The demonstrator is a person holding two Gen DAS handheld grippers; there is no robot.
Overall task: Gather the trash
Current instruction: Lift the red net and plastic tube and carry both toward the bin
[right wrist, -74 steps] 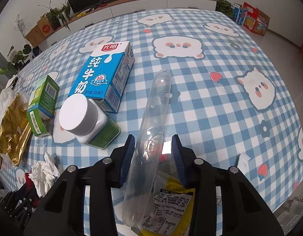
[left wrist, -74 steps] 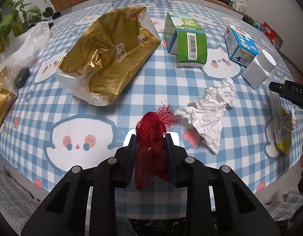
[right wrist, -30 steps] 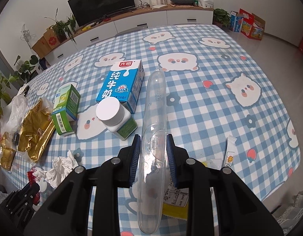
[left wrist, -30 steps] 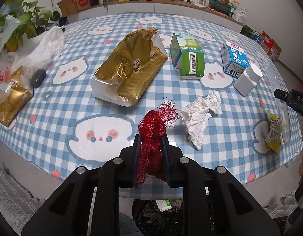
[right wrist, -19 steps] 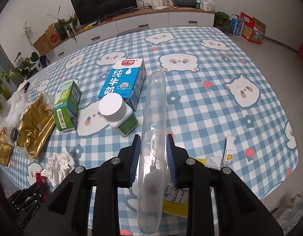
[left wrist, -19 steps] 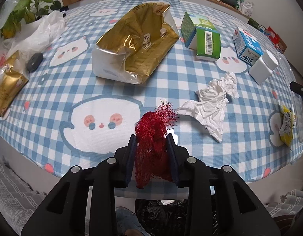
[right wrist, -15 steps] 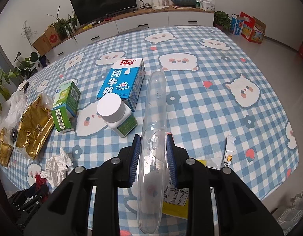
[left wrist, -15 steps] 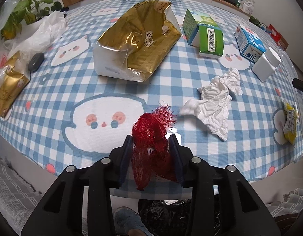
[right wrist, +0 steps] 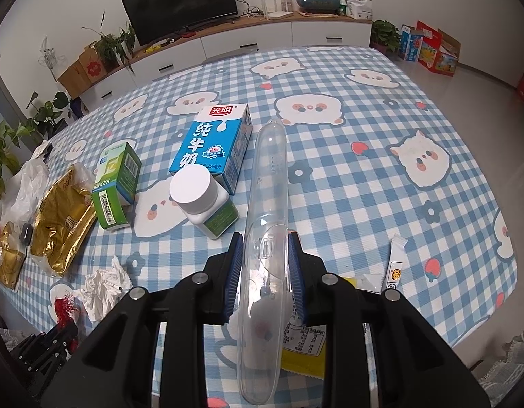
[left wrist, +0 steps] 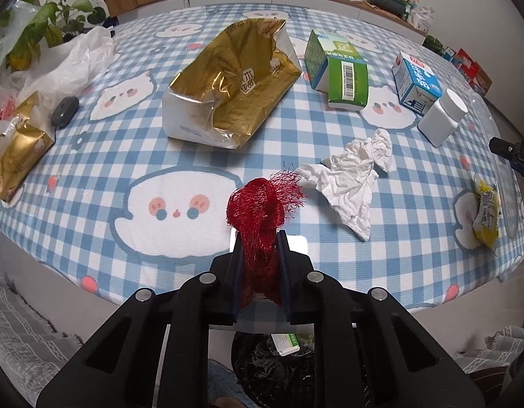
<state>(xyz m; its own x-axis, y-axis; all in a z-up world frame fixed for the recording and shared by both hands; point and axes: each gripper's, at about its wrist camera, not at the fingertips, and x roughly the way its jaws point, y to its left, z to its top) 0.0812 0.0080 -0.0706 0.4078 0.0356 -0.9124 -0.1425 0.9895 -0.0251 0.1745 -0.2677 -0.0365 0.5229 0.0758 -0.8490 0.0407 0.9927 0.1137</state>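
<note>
My left gripper hangs past the near table edge, its jaws closing with the pads pressed on a bunched red mesh net that sticks up between them. Below it sits a black trash bag with some litter inside. My right gripper is shut on a long clear plastic case that juts out forward over the checked tablecloth. Loose on the table lie a crumpled tissue, a gold foil bag and a yellow wrapper.
A green carton, a blue milk carton and a white bottle stand mid-table. A small sachet lies to the right. At the left edge are a white plastic bag, a small gold pack and potted plants.
The left jaws widened around the red net half a second ago and have narrowed back onto it. The right gripper and its clear case have not moved.
</note>
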